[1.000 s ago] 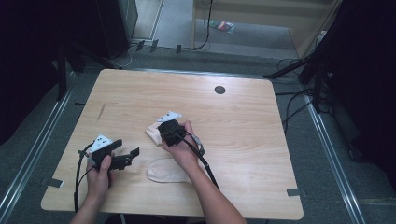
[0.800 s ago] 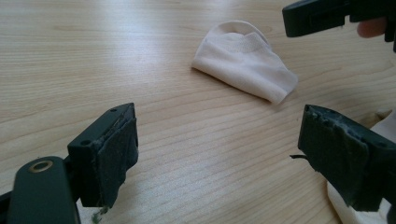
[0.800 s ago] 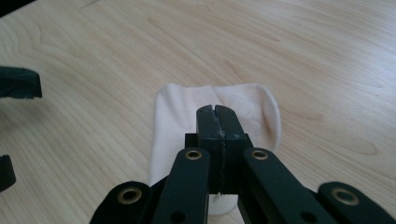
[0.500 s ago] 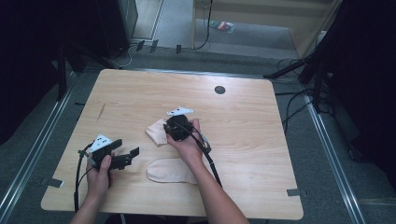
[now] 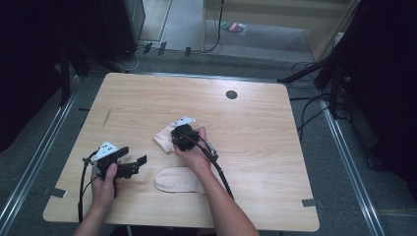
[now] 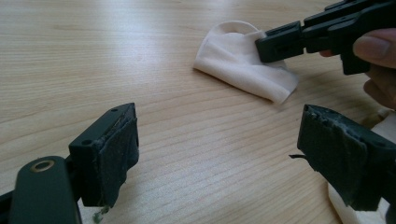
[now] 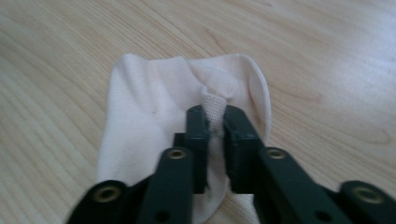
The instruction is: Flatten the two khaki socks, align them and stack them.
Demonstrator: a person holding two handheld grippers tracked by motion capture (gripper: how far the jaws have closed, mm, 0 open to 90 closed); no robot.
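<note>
Dark surroundings are framing a light wooden table [image 5: 275, 147] with a small black round grommet [image 5: 231, 94] near its far edge and a short dark streak [image 5: 106, 118] toward its left side. Grey carpeted floor is showing beyond it, crossed by black cables [image 5: 314, 105], with metal rails [image 5: 29, 169] running along both sides and a small colourful packet [image 5: 238, 27] lying far off; any print on it is too small to read. No writing is showing on the table or the tools.

The right gripper [image 7: 215, 126] is pinching a bunched fold of a cream sock [image 7: 149, 121], its jaws closed tight on the fabric, while the rest of that sock is resting on the wood near the table's middle [image 5: 162, 140]. A second cream sock [image 5: 178, 180] is lying flat nearer the person, just beside the right forearm. The left gripper [image 5: 133, 164] is sitting wide open, jaws well apart and holding nothing, hovering low over the wood to the left of the flat sock.
</note>
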